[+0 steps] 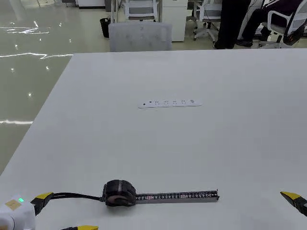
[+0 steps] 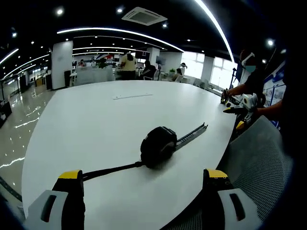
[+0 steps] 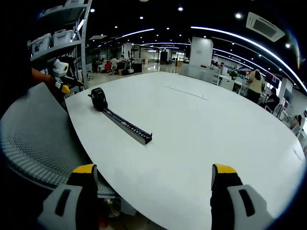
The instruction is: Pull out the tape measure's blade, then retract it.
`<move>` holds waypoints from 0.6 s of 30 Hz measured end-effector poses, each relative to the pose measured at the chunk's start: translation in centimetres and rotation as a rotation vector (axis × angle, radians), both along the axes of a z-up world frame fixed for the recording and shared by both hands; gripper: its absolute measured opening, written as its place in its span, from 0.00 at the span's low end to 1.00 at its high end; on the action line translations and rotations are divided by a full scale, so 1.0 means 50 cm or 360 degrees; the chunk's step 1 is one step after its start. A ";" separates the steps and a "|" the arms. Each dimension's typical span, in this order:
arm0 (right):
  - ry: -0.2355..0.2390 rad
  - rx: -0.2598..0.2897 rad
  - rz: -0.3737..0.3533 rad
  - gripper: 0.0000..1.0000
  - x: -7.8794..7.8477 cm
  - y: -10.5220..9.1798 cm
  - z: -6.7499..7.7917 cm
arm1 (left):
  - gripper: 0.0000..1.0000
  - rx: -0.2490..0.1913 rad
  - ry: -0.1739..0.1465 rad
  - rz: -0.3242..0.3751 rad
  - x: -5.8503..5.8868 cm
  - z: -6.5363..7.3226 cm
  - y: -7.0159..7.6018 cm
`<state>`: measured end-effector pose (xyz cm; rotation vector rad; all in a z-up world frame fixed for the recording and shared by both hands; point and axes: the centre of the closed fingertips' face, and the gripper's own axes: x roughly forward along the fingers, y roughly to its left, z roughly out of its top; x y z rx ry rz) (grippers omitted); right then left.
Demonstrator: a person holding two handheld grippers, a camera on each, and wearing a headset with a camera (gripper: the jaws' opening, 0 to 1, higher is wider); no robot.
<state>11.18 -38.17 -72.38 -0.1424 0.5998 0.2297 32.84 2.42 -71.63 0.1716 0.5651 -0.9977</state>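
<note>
Black round tape measure (image 1: 119, 193) lies with its dark numbered blade (image 1: 177, 196) drawn out, retraction not yet done; yellow-tipped left gripper (image 2: 144, 175) and right gripper (image 3: 156, 168) gape empty.

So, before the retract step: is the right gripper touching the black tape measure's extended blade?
Apart. In the head view, bare white table separates the blade's tip from the right gripper's yellow-tipped fingers.

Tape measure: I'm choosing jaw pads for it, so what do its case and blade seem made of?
The case looks like black plastic, perhaps rubber-coated: dull, rounded, with no bright glints. The blade looks like thin coated metal: a flat, straight dark strip with pale printed marks. Look alone cannot confirm either.
</note>
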 end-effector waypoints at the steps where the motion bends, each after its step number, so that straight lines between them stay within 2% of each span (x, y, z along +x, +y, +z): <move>1: 0.0004 0.0000 0.0004 1.00 0.000 0.003 0.000 | 1.00 -0.0003 -0.0009 0.0003 0.000 -0.002 0.002; 3: 0.0018 -0.0014 0.0032 1.00 0.002 0.013 -0.003 | 1.00 -0.0004 0.0001 0.0007 -0.001 -0.004 0.005; 8: 0.0013 -0.0015 0.0050 1.00 0.004 0.016 0.002 | 1.00 -0.0034 -0.0013 0.0013 0.005 0.006 0.004; 10: 0.0033 -0.0015 0.0037 1.00 0.005 0.012 -0.002 | 1.00 -0.0028 -0.0013 0.0021 0.008 0.006 0.005; 18: 0.0023 -0.0011 0.0047 1.00 0.009 0.014 0.001 | 1.00 -0.0022 -0.0006 0.0014 0.003 0.003 0.006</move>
